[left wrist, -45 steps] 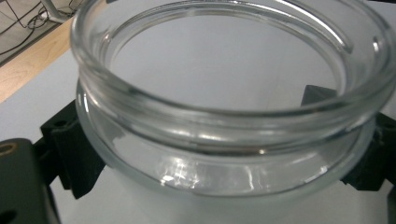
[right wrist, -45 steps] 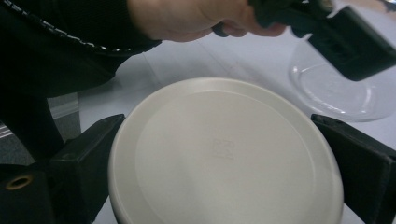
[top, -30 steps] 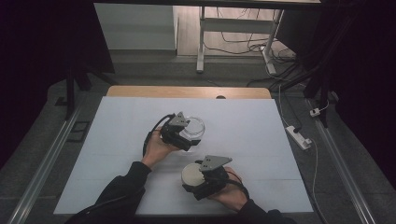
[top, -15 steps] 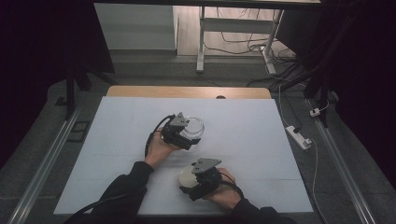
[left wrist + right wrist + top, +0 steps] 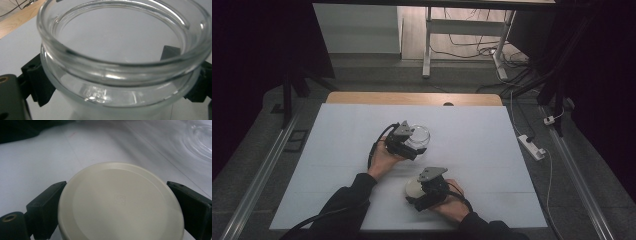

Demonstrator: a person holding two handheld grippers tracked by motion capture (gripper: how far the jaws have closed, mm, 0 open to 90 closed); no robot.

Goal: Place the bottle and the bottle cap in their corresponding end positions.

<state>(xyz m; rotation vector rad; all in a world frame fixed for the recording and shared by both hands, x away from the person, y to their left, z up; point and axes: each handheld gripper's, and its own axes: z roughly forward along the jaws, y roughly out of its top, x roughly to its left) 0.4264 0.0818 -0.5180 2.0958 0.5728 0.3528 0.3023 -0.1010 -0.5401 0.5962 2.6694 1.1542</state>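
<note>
Near the desk's centre, the left gripper (image 5: pixel 408 141) pinches the glass jar (image 5: pixel 418 136) below its rim (slippery, fragile). The right gripper (image 5: pixel 426 189) clamps the rigid lid (image 5: pixel 120 202) edgewise.

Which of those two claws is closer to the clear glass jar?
Left. The left claw has its jaws around the clear glass jar. The right claw is nearer the person, shut on a round cream lid.

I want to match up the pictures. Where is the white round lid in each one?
High view: the white lid sits low and near the middle, at the right gripper.
Right gripper view: the lid is big at bottom centre, between the two black jaws.
Left gripper view: I can't find it there.
Shared landmark: the glass jar, also at that view's top right corner.
</note>
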